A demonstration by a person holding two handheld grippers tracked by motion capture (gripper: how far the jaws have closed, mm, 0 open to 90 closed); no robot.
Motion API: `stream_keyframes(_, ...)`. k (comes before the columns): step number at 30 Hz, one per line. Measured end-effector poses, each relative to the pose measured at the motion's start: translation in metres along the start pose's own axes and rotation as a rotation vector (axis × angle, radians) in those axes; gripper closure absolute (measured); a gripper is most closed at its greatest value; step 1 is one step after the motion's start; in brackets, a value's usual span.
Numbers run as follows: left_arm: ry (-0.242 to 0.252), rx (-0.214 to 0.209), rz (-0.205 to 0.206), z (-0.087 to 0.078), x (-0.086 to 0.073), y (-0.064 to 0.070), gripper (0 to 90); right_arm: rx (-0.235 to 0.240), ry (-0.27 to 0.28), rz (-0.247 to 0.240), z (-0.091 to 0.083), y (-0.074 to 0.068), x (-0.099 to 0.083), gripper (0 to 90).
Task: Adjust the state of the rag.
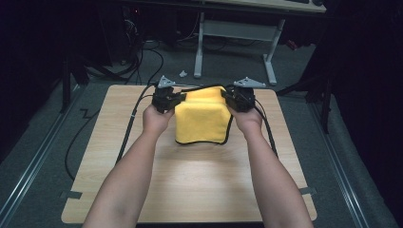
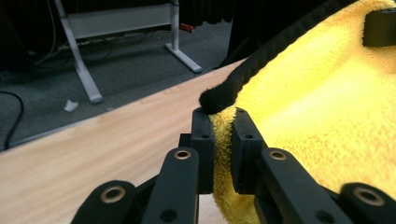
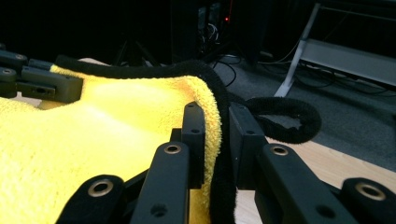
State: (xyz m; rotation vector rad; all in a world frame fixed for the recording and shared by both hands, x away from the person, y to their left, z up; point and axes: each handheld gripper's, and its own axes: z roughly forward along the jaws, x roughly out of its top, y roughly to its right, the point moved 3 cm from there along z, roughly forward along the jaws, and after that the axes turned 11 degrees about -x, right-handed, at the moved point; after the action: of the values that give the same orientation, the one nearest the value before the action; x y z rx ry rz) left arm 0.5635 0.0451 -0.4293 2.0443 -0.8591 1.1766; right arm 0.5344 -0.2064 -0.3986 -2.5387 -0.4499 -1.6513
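A yellow towel (image 1: 202,118) with a black hem hangs between the two grippers above the far half of the wooden table (image 1: 190,180), its lower part draped toward me. My left gripper (image 1: 172,98) is shut on the towel's left corner; in the left gripper view the yellow towel (image 2: 322,102) is pinched between the jaws of the left gripper (image 2: 223,122). My right gripper (image 1: 233,97) is shut on the right corner; in the right gripper view the towel (image 3: 93,135) and its black hem (image 3: 219,154) pass between the jaws of the right gripper (image 3: 215,116).
Cables (image 1: 130,126) trail from the grippers over the table's left and right sides. A white desk frame (image 1: 235,35) stands on the grey floor beyond the table, and a scrap of white paper (image 1: 183,73) lies near it. Bare wood lies in front of the towel.
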Motion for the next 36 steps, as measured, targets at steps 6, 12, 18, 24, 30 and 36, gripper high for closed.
stream_keyframes(6,-0.006,-0.029,-0.047,0.001,-0.01,0.001,81.8,0.022,-0.039,0.012,0.0,0.003,-0.012,79.4)
stream_keyframes(12,-0.02,-0.047,-0.084,0.006,-0.017,-0.001,81.3,0.038,-0.082,0.035,0.003,0.005,-0.028,79.3)
stream_keyframes(18,-0.028,-0.07,-0.131,0.007,-0.028,-0.007,78.6,0.057,-0.094,0.07,0.006,0.008,-0.032,76.6)
stream_keyframes(24,-0.013,-0.044,-0.161,0.004,-0.025,-0.009,72.3,0.022,-0.094,0.097,0.005,0.012,-0.031,67.7)
stream_keyframes(30,-0.022,-0.02,-0.13,-0.001,-0.022,-0.008,70.4,0.001,-0.07,0.089,-0.002,0.018,-0.027,65.1)
stream_keyframes(36,-0.001,0.003,-0.117,-0.009,-0.018,-0.006,69.7,-0.019,-0.059,0.077,-0.008,0.018,-0.024,63.3)
